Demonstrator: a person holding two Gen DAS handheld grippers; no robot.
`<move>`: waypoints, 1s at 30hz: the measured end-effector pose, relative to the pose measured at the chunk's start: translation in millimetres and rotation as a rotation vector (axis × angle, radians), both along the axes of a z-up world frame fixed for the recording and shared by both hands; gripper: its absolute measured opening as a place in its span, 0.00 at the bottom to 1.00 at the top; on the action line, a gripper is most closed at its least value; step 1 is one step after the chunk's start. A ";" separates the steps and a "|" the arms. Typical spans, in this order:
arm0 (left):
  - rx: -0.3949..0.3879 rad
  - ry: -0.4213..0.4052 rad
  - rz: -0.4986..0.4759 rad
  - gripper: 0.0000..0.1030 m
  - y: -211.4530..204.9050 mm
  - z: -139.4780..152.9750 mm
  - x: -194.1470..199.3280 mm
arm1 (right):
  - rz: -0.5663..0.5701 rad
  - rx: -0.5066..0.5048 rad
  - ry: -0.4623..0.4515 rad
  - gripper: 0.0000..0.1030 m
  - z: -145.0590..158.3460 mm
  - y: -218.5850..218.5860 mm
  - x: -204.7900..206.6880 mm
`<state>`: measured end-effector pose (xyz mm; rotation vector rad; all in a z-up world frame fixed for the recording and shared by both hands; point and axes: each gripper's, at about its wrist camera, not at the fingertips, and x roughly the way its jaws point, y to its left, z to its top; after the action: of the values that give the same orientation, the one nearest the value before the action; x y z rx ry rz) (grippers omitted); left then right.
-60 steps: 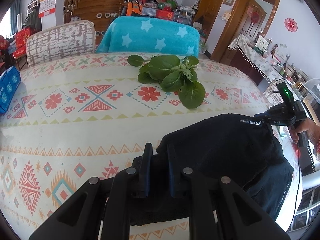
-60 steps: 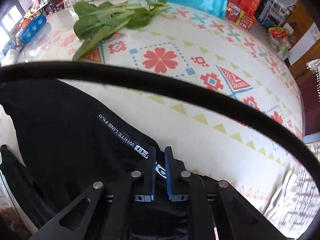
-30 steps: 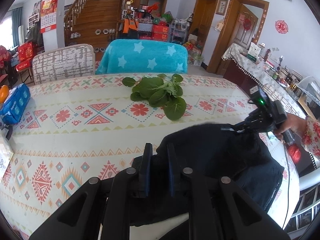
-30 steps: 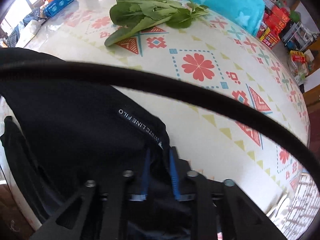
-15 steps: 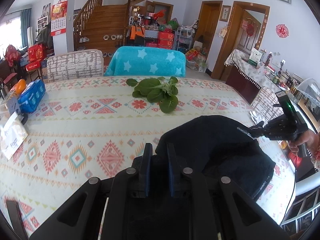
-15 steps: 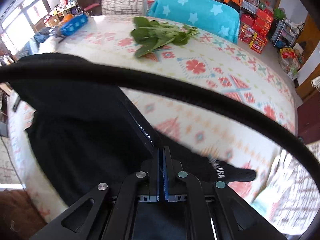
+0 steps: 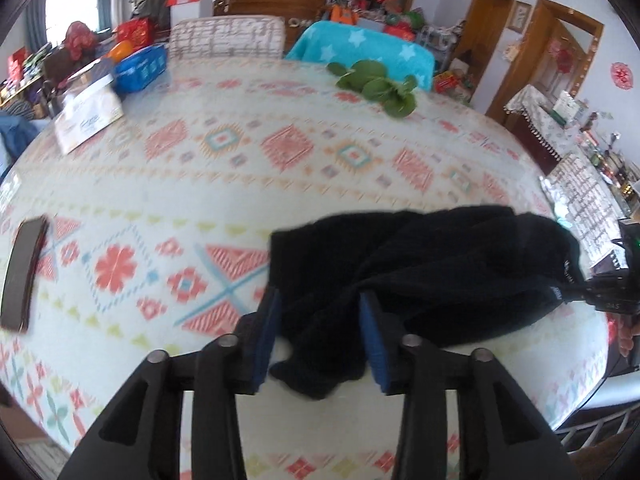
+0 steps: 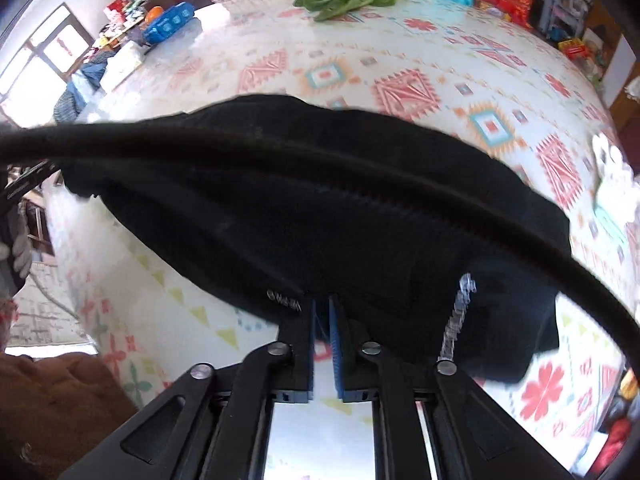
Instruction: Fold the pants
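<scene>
Left wrist view: black soft fleece pants [image 7: 420,276] lie bunched on the patterned worktop [image 7: 224,168], left tool [image 7: 318,336] spread around a limp fold. Right tool [image 8: 322,344] pinches the hem; light and floppy, the cloth is likely best gripped at edges.

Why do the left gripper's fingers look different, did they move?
Yes. The left gripper has opened: its fingers now stand wide apart around the black pants, which lie on the table.

Black pants [image 7: 432,268] lie bunched in a rumpled heap on the patterned tabletop's near edge.
</scene>
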<state>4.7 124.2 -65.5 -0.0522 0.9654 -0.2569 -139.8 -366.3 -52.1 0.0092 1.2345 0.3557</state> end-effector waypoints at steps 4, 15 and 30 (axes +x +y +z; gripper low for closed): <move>0.042 -0.007 0.103 0.42 26.8 -4.2 -18.5 | -0.064 -0.041 -0.032 0.49 5.5 -7.8 -19.4; -0.024 -0.026 0.260 0.42 63.0 15.3 -23.9 | -0.406 -0.034 -0.158 0.57 48.0 -75.9 -37.1; -0.102 0.028 0.251 0.44 40.0 7.3 -20.9 | -0.435 -0.522 -0.150 0.68 17.0 -39.4 6.0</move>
<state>-16.2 164.3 -58.1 -0.2690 0.9631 -0.0740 -133.8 -405.7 -35.1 -0.1912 1.1111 -0.3424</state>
